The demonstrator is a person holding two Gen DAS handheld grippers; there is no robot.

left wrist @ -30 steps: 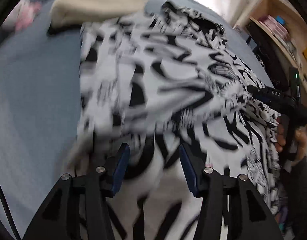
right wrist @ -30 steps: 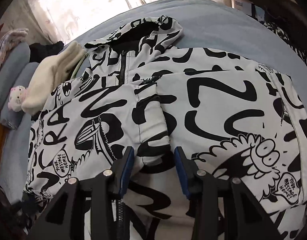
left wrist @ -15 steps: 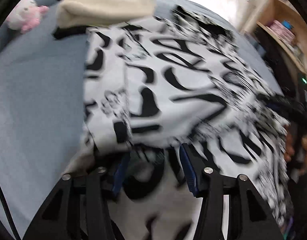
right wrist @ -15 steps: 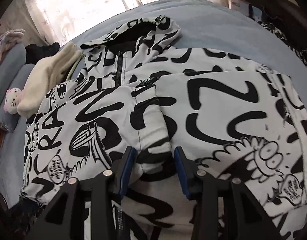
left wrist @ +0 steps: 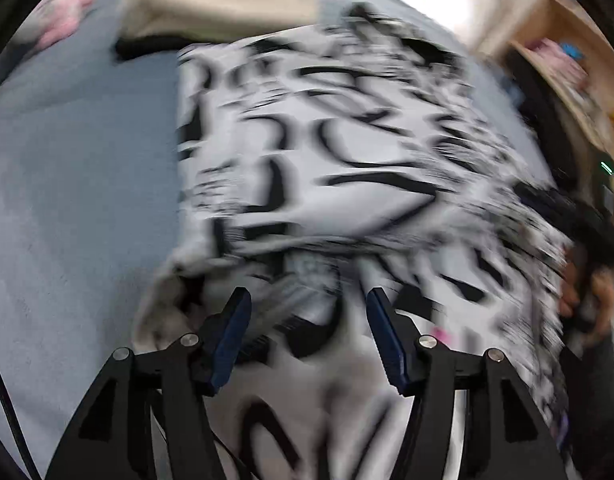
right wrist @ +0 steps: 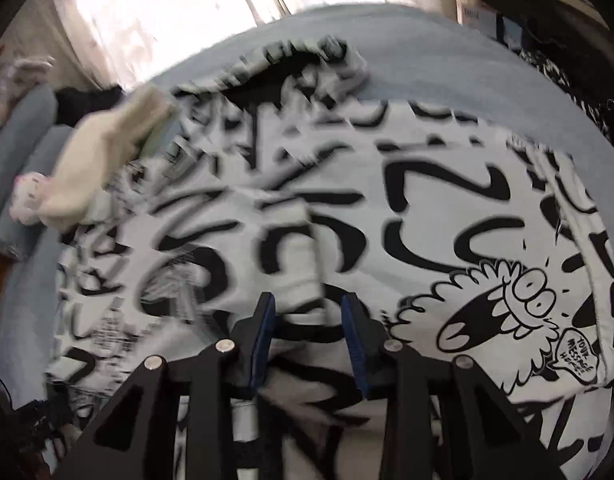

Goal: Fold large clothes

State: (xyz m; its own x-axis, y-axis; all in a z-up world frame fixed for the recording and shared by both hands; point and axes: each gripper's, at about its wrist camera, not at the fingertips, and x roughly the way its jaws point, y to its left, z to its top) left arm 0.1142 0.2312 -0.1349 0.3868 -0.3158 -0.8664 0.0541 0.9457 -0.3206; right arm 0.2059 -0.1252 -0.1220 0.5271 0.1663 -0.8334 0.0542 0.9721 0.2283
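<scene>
On the bed: printed jacket (right wrist: 427, 208), sleeve folded across
Feel: soft, floppy, probably light
Hold: hem corners, I'd say
Left gripper (left wrist: 309, 300): apart over cloth
Right gripper (right wrist: 307, 304): apart, straddling cuff

Bare bedsheet (left wrist: 75, 184) lies left of the jacket (left wrist: 327, 152); cream garment (left wrist: 219, 0) crowds its top.

The hooded jacket (right wrist: 447, 208) is soft matt cloth, white with black print. It lies on a matt blue-grey bedsheet (left wrist: 75, 184) of fine, slightly rough weave. The cream garment (left wrist: 219, 4) looks like thick, fuzzy fabric.
</scene>
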